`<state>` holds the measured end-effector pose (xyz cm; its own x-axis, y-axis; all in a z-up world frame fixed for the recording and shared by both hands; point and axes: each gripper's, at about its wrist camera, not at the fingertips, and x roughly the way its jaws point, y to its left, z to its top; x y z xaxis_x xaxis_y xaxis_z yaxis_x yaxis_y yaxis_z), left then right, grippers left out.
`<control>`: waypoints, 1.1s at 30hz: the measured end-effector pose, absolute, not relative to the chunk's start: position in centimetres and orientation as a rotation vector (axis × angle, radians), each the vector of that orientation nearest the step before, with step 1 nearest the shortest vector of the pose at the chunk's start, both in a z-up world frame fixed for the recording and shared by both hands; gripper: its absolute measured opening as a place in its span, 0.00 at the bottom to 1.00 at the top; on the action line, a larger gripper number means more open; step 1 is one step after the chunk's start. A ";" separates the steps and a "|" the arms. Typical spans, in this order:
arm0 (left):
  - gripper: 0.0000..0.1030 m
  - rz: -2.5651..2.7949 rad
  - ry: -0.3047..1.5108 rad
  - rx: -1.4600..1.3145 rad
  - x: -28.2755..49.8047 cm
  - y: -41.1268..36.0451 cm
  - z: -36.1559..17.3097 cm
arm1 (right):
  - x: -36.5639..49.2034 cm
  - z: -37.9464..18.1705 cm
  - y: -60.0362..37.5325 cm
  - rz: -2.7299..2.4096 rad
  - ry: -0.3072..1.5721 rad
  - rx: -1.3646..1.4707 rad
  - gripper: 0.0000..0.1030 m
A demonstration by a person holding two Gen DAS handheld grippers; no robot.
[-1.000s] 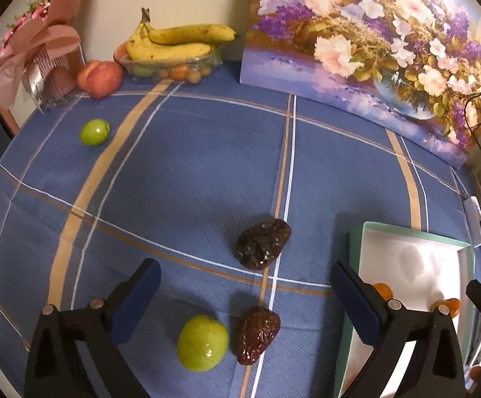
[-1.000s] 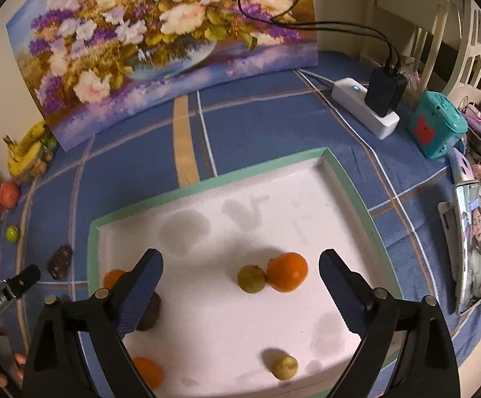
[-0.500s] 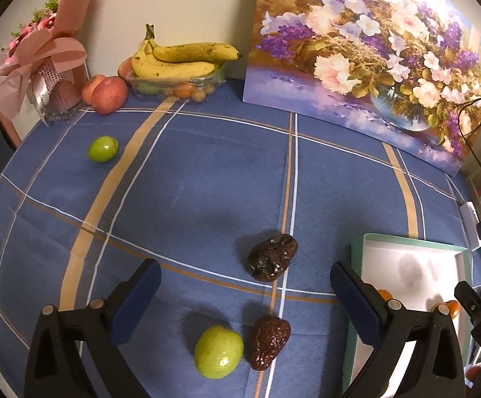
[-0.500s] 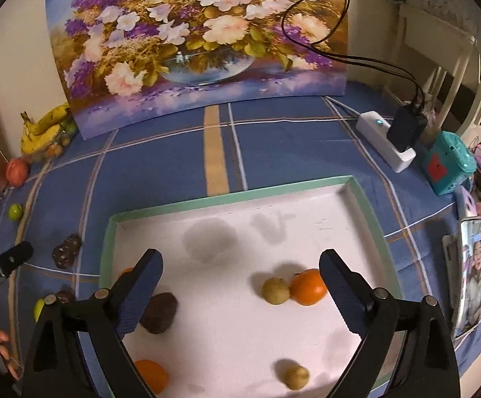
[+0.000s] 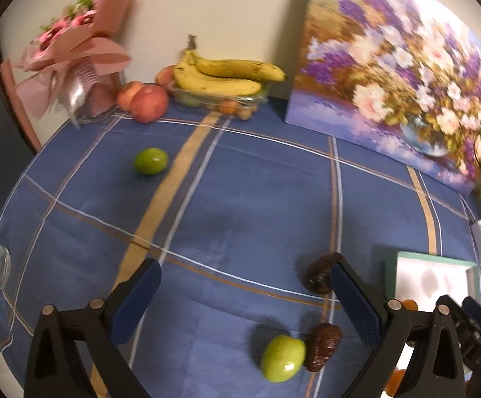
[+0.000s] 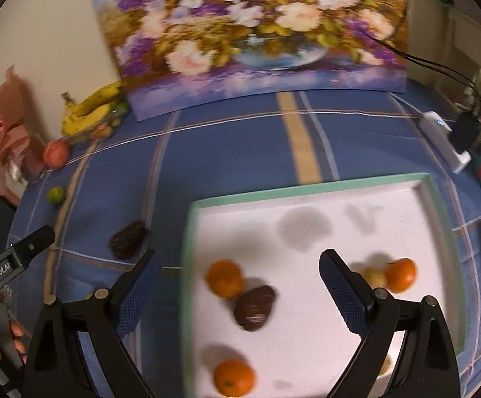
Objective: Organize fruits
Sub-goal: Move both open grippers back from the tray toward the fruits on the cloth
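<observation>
We have loose fruit on the blue plaid tablecloth [image 5: 240, 199]: a green fruit [image 5: 283, 358] touching a dark wrinkled date [image 5: 322, 346] close in, a second date [image 5: 320, 273] just beyond, and another green fruit [image 5: 151, 161] well off toward the bananas [image 5: 227, 76]. Our left gripper [image 5: 245, 298] hovers above them with its jaws wide apart and empty. Our right gripper [image 6: 237, 290], also spread and empty, hangs over the left edge of the green-rimmed white tray [image 6: 307, 189], which holds oranges [image 6: 224, 278] and what looks, through blur, like a date [image 6: 254, 307]. To pick cleanly, we should straddle the near green fruit alone, keeping the neighbouring date outside the pads, then close gently.
</observation>
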<state>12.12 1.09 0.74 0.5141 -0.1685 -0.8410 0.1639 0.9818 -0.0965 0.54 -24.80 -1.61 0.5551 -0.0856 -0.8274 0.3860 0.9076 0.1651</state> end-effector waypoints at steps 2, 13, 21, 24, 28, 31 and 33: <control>1.00 -0.191 1.003 -0.034 12.3 2.4 1.0 | 1.1 -1.6 -23.7 -0.258 0.946 0.342 0.93; 1.00 -0.166 0.969 -0.109 13.4 8.4 2.9 | 3.4 -1.5 -18.9 -0.144 0.923 0.374 0.93; 1.00 -0.202 0.965 -0.131 14.7 10.2 3.6 | 4.2 -1.1 -17.2 -0.139 0.894 0.394 0.92; 1.00 -0.207 0.965 -0.138 15.5 11.1 3.8 | 4.5 -1.0 -16.8 -0.153 0.892 0.384 0.92; 1.00 -0.204 0.967 -0.129 16.9 11.8 4.0 | 5.1 -0.8 -16.0 -0.150 0.894 0.361 0.92; 1.00 -0.216 0.997 -0.092 18.2 11.5 3.5 | 5.8 -0.7 -15.5 -0.145 0.913 0.337 0.92; 1.00 -0.256 1.025 -0.088 19.5 11.1 3.0 | 6.3 -0.8 -15.3 -0.147 0.932 0.328 0.92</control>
<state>19.51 11.13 2.96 0.4925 -0.2517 -0.8331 0.1701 0.9666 -0.1915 6.33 -15.34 -0.80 0.5906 0.0164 -0.8068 0.2646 0.9406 0.2128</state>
